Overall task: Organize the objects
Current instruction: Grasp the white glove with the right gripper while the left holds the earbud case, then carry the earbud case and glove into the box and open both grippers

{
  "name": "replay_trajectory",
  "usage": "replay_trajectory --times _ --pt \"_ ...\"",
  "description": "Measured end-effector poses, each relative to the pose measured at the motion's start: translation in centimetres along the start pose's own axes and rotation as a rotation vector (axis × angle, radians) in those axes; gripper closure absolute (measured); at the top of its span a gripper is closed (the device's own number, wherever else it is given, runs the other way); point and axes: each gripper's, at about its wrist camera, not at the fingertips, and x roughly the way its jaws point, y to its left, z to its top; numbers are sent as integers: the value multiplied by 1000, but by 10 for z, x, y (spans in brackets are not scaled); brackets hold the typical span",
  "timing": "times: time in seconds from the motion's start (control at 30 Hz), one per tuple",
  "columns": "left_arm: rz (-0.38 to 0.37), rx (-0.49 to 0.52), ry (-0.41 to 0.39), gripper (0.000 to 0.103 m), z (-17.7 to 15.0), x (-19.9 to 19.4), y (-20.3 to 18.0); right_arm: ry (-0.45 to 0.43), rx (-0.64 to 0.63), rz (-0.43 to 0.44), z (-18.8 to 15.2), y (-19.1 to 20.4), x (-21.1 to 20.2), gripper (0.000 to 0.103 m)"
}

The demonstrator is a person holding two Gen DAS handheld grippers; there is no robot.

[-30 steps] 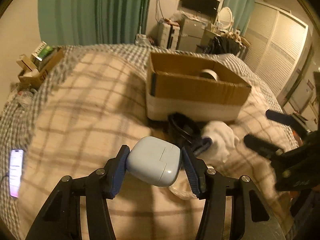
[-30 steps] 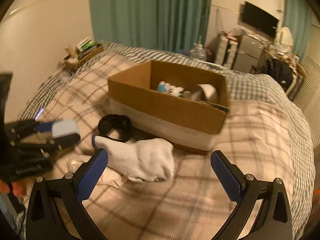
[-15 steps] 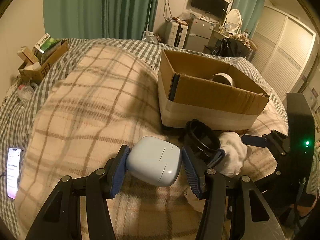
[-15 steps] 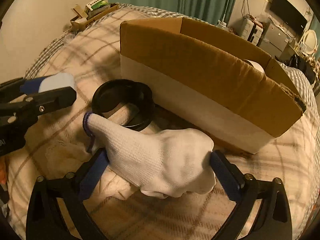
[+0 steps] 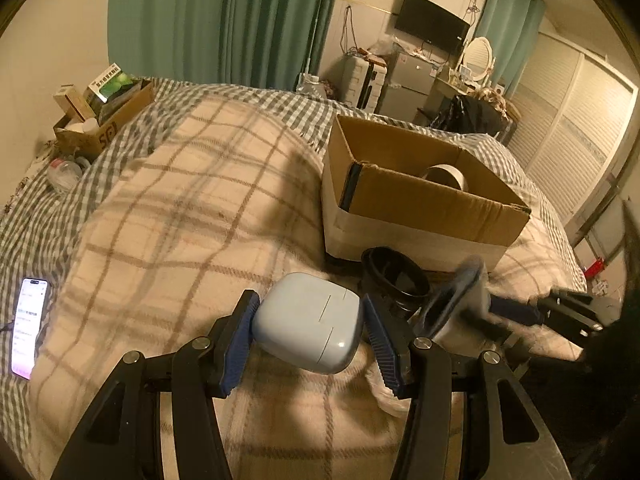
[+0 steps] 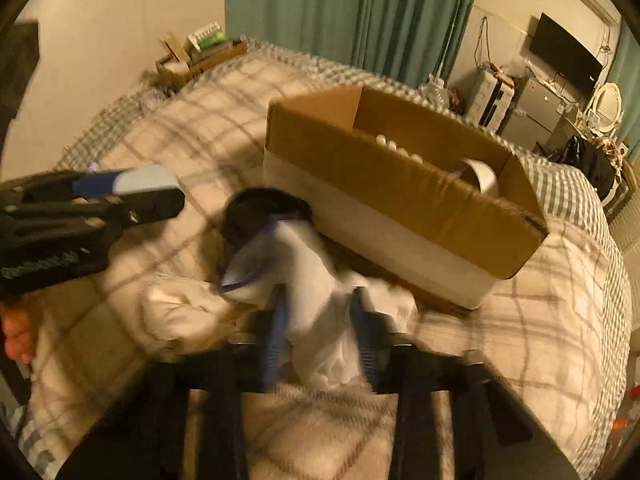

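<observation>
My left gripper (image 5: 310, 344) is shut on a pale blue earbud case (image 5: 310, 322) and holds it above the plaid blanket. It shows at the left of the right wrist view (image 6: 140, 188). My right gripper (image 6: 320, 332) is shut on a white sock with a blue cuff (image 6: 312, 280) and lifts it off the bed; the sock (image 5: 460, 300) is blurred in the left wrist view. The open cardboard box (image 5: 416, 200) (image 6: 396, 200) sits just beyond, with a tape roll (image 5: 444, 176) inside.
A black ring-shaped object (image 5: 394, 276) (image 6: 264, 208) lies in front of the box. Crumpled white fabric (image 6: 184, 308) lies on the blanket to the sock's left. A lit phone (image 5: 28, 328) lies at the bed's left edge. A small carton of items (image 5: 100, 112) stands far left.
My right gripper closed on the white sock and raised it from the blanket. My left gripper kept its hold on the earbud case and stayed nearly in place.
</observation>
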Motion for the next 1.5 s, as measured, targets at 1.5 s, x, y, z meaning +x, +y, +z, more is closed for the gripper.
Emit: replay_trajectory --times 1.5 --pt "-105 173 3 48 159 102 -79 -129 157 -1 141 -127 16 97"
